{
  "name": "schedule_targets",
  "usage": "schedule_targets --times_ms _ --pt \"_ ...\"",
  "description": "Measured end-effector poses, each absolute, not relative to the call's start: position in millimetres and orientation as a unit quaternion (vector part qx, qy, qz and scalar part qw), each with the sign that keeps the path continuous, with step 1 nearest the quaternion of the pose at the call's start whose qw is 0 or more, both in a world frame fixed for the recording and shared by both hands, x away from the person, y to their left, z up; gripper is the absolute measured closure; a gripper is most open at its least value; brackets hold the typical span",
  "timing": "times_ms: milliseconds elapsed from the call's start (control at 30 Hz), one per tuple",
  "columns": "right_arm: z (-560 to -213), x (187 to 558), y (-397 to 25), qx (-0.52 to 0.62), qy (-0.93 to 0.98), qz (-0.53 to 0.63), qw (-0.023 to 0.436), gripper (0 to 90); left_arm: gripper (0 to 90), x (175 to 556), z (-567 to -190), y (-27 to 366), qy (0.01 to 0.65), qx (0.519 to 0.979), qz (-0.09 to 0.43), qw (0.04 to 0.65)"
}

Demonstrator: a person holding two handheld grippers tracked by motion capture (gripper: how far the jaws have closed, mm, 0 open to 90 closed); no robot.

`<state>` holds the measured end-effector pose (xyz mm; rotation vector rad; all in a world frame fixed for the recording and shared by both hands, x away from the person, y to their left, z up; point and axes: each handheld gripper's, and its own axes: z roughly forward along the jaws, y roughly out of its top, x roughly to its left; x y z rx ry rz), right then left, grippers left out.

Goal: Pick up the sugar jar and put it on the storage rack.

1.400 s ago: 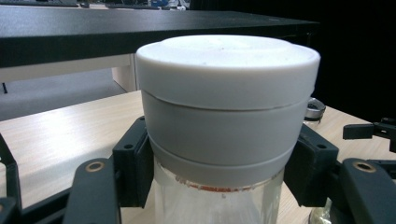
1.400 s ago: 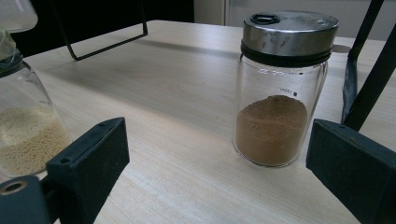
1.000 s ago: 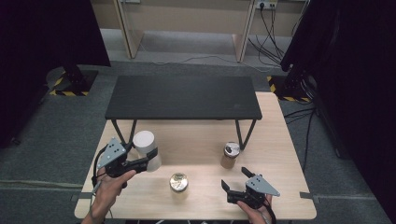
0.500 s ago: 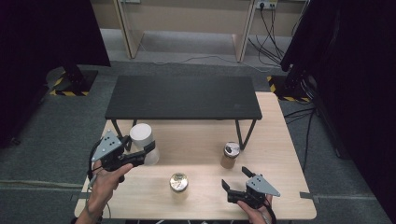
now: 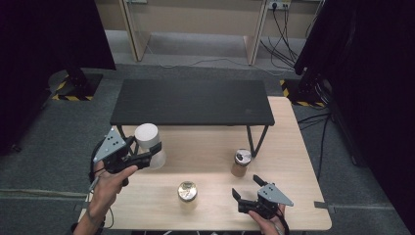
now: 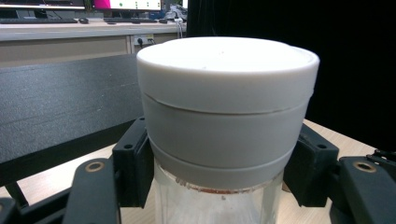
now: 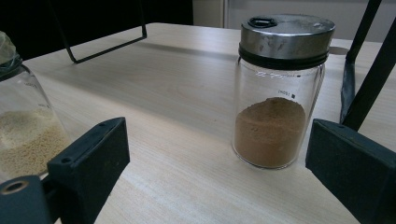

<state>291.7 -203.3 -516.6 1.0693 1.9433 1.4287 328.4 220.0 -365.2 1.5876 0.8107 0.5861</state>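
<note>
My left gripper (image 5: 149, 152) is shut on a glass jar with a wide white lid (image 5: 147, 135), held above the table's left side, just in front of the black shelf (image 5: 191, 102). In the left gripper view the pads (image 6: 133, 168) clamp the glass just under the white lid (image 6: 224, 93). My right gripper (image 5: 245, 187) rests open near the front right edge. It faces a spice jar of brown powder (image 7: 275, 93) with a metal lid, which stands apart from the jaws. A jar of pale grains (image 7: 23, 135) is at the left of that view.
The black shelf stands on thin legs (image 5: 254, 142) across the back of the wooden table (image 5: 205, 147). The spice jar (image 5: 241, 162) stands beside its right leg. The grain jar (image 5: 187, 192) sits front centre. Grey floor surrounds the table.
My left gripper has lifted the white-lidded jar higher and a little toward the shelf. The right gripper and both standing jars have stayed put.
</note>
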Motion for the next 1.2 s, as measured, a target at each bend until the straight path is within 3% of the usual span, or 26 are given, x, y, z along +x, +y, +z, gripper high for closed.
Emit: schedule_targets --times_ms 1200 --pt "-517.9 291.8 -201.8 0.391 0.715 0.524 0.245 5.8 34.8 342.6 -321.7 210.8 0.334 0.697 0.244 0.586"
